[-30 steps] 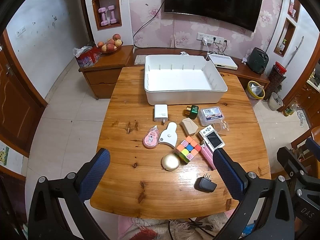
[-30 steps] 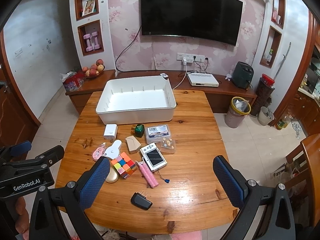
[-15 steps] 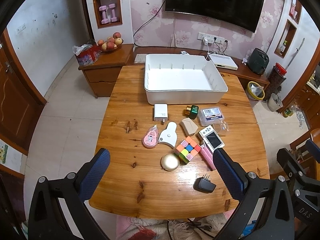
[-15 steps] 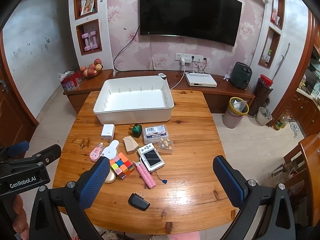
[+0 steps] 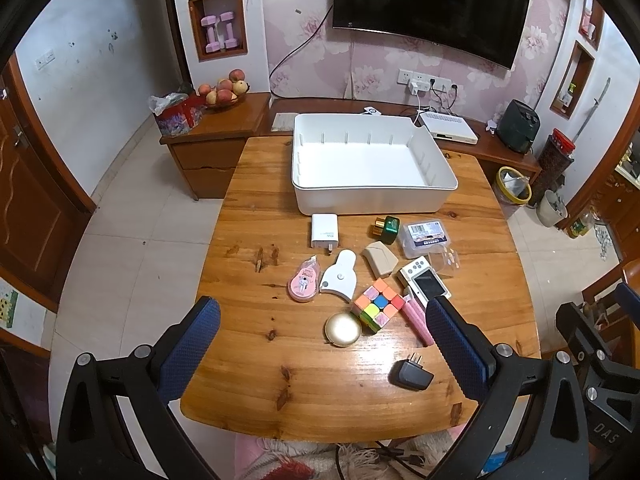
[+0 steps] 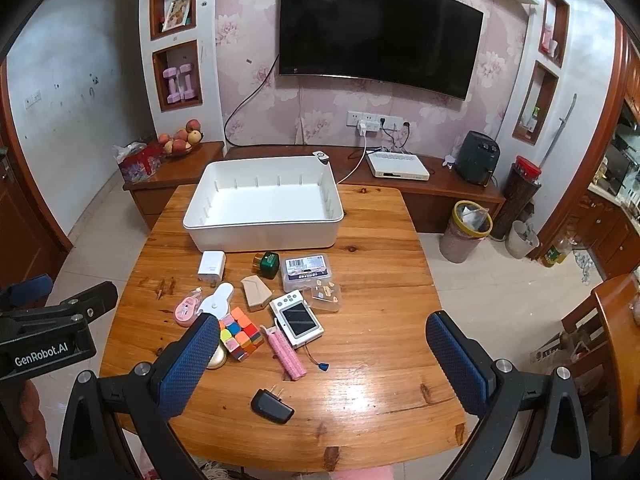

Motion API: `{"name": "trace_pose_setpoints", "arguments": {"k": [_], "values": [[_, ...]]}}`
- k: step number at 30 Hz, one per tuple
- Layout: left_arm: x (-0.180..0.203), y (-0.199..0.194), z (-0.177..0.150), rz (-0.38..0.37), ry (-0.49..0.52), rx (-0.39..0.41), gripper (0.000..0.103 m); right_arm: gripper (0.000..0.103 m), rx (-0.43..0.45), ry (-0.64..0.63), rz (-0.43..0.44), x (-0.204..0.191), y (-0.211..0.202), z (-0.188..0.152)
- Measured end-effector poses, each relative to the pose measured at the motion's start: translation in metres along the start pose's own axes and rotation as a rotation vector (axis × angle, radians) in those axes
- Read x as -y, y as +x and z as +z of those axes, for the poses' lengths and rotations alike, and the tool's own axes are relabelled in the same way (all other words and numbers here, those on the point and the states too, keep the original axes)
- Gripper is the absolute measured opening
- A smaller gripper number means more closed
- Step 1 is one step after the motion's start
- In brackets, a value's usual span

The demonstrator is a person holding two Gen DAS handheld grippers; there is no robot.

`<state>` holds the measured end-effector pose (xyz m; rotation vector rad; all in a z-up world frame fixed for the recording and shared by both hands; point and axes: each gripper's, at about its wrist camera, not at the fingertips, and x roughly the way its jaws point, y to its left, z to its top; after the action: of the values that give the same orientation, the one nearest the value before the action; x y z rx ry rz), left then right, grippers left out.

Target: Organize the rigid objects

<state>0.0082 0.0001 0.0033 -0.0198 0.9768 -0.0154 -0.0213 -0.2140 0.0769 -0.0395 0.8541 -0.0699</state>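
An empty white bin (image 5: pixel 372 196) (image 6: pixel 264 236) stands at the far side of the wooden table (image 5: pixel 248 368). In front of it lie a white charger (image 5: pixel 324 232), a green box (image 5: pixel 387 229), a clear case (image 5: pixel 425 237), a beige piece (image 5: pixel 379 260), a white handheld device (image 5: pixel 425 283), a colour cube (image 5: pixel 378 305), a gold disc (image 5: pixel 343 329), a pink tape dispenser (image 5: pixel 305 284), a pink stick (image 6: pixel 286 352) and a black plug (image 5: pixel 411 374) (image 6: pixel 272 405). My left gripper (image 5: pixel 320 356) and right gripper (image 6: pixel 320 364) are open, empty, above the near edge.
A low wooden cabinet (image 5: pixel 212 136) with a fruit bowl (image 5: pixel 224 94) runs behind the table, under a wall TV (image 6: pixel 376 32). A bin with a yellow rim (image 6: pixel 468 232) stands on the floor at the right. The left gripper's body shows at the right wrist view's left edge (image 6: pixel 48 328).
Both views have shifted slightly; the table objects sit a little lower and farther, as the grippers rose or drew back a bit. Nothing was taken hold of.
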Motion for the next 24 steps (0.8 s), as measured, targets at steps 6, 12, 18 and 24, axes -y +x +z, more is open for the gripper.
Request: {"name": "trace_pose_setpoints", "arguments": {"k": [6,12,18,24], "values": [[0.000,-0.004,0.001,0.004,-0.004,0.010,0.102,0.103,0.002,-0.001,0.000,0.000,-0.001,0.001],[-0.001,-0.003,0.002,0.002,-0.003,0.008,0.102,0.103,0.009,-0.008,-0.001,0.000,-0.005,0.001],[-0.001,-0.004,0.002,0.003,-0.003,0.011,0.102,0.103,0.014,-0.003,0.015,0.001,-0.008,0.002],[0.000,-0.007,0.006,0.001,-0.003,0.015,0.102,0.103,0.017,-0.005,0.014,0.002,-0.010,0.002]]}}
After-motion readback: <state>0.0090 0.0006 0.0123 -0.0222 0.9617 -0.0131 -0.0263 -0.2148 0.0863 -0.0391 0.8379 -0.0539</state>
